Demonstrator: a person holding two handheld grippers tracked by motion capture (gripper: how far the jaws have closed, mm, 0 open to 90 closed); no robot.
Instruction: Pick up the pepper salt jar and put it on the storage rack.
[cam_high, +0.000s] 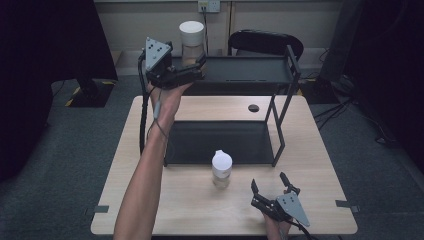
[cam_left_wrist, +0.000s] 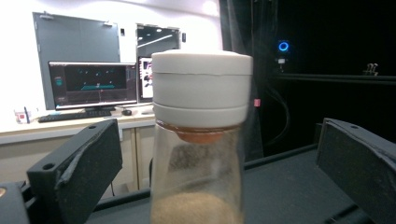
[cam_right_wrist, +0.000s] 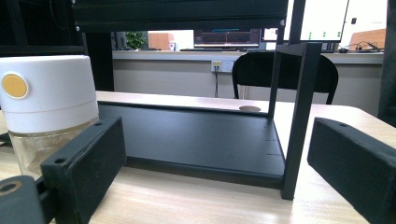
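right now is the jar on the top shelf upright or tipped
Upright: the jar stands on the top shelf, white lid level on top, between the left gripper's open jaws.

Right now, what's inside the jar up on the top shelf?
The jar has clear glass, and a brownish powder heaps at its bottom. Its white lid hides whatever sits right under the cap. The left gripper has a jaw on each side, with gaps showing.
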